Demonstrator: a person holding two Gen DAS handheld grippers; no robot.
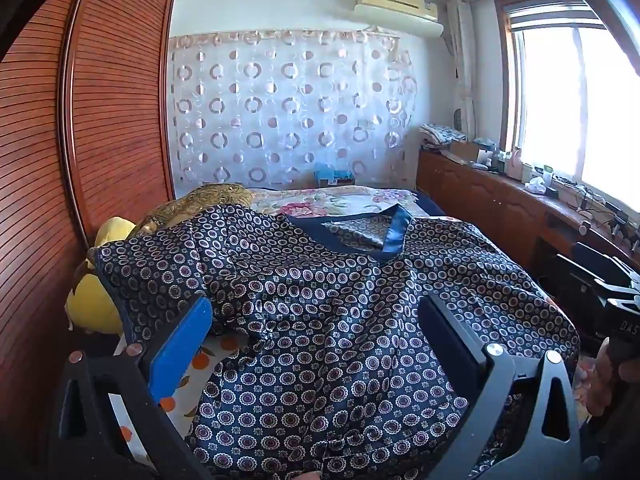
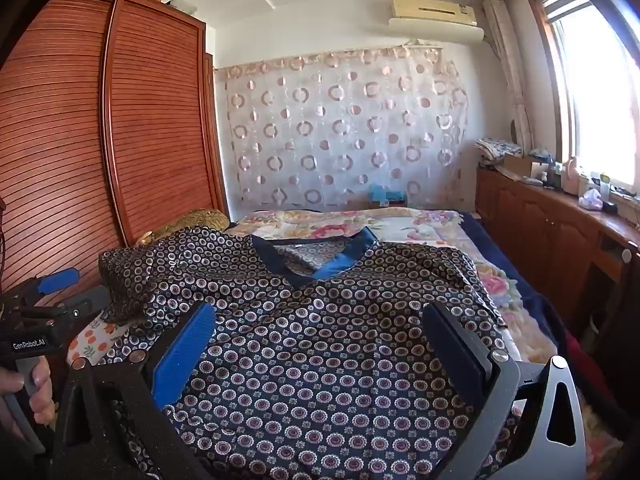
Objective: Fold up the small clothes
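You have the patterned shirt [image 2: 320, 344] spread face-up on the bed [image 2: 420, 220], collar toward the far wall, with its left sleeve [image 1: 152, 276] bunched near the wardrobe [image 1: 100, 120] and the hem nearest you. Both claws hang above it with nothing between their pads: the left gripper [image 1: 316, 344] stands spread wide over the lower left of the shirt, and the right gripper [image 2: 320, 344] is likewise spread over the chest area, neither one touching cloth as far as the views show. The fabric has a sheen and drapes in soft ripples, so expect it to be light, limp and rather slippery; a shallow pinch will likely slide off. Take hold at a doubled edge, where the cloth is thicker: the sleeve cuff, the shoulder seam or the blue-trimmed collar [image 2: 316, 260]. The left view shows you the crumpled sleeve lying over a yellow cushion [image 1: 96, 304] and the orange-print sheet [image 1: 200, 360] under the hem, which the right view barely catches. The right view, in turn, shows the shirt's right shoulder lying flat on the floral quilt [image 2: 496, 280], and your hand [image 2: 28, 392] on the left gripper's handle.
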